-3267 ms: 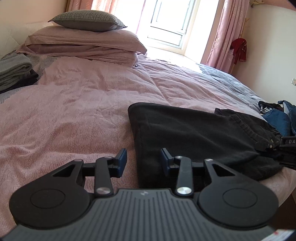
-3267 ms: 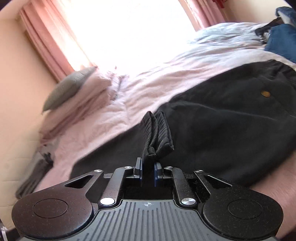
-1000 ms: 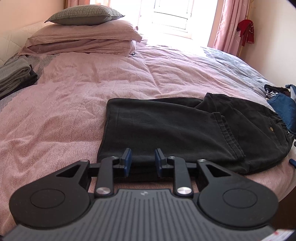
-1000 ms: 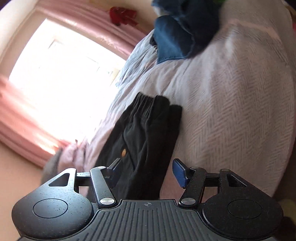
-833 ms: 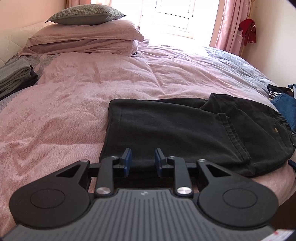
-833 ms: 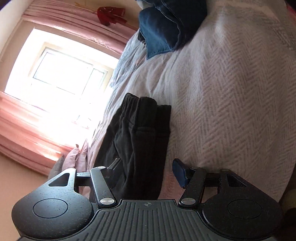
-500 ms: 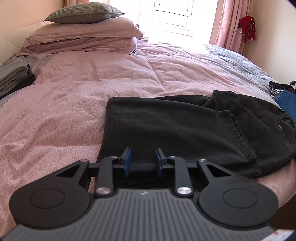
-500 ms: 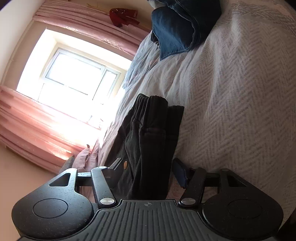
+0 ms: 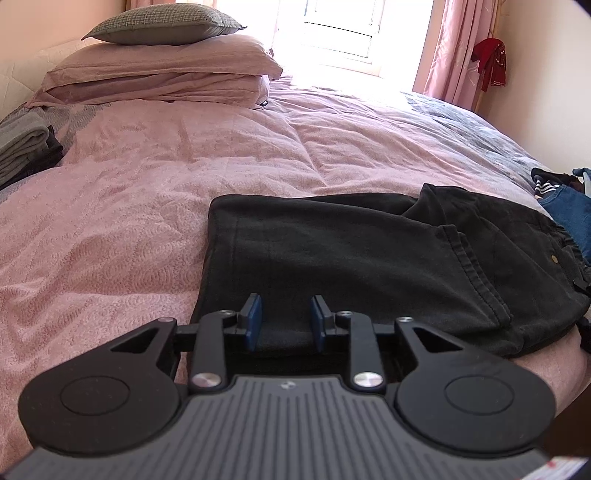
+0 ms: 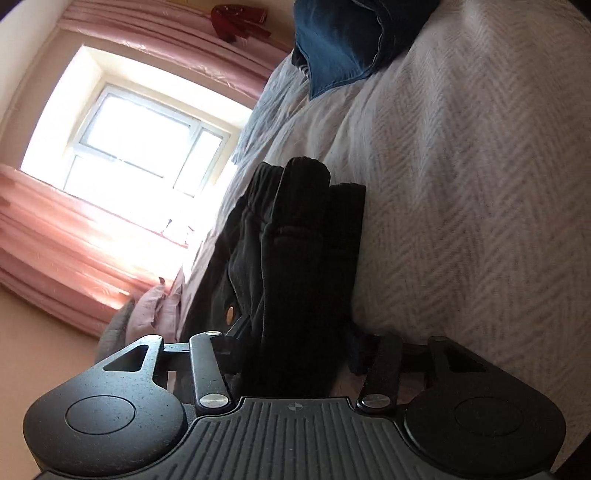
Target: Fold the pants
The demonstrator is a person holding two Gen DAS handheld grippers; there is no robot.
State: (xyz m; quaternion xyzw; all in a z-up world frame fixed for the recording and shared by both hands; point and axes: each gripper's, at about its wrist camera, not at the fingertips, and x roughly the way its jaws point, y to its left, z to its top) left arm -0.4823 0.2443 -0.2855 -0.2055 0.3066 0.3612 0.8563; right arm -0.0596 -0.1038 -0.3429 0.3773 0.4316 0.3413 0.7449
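Left wrist view
Pants: black pants (image 9: 351, 254) lie folded on the pink bed (image 9: 147, 206), near its front edge, waistband end toward the right.
Left gripper: the left gripper (image 9: 285, 320) sits low at the pants' near edge, jaws narrowly apart; dark cloth shows in the gap, but I cannot tell if the pads press on it.
Pillows: 2 pink pillows (image 9: 166, 74) with 1 grey one (image 9: 162, 26) on top, at the head of the bed.
Jeans: blue jeans (image 9: 570, 214) lie just beyond the waistband.

Right wrist view
Right gripper: the right gripper (image 10: 295, 350), rolled on its side, has its jaws closing around the stacked waistband end of the pants (image 10: 295, 258); the cloth bundle fills the space between them.
Jeans: (image 10: 340, 40) further along the bed.
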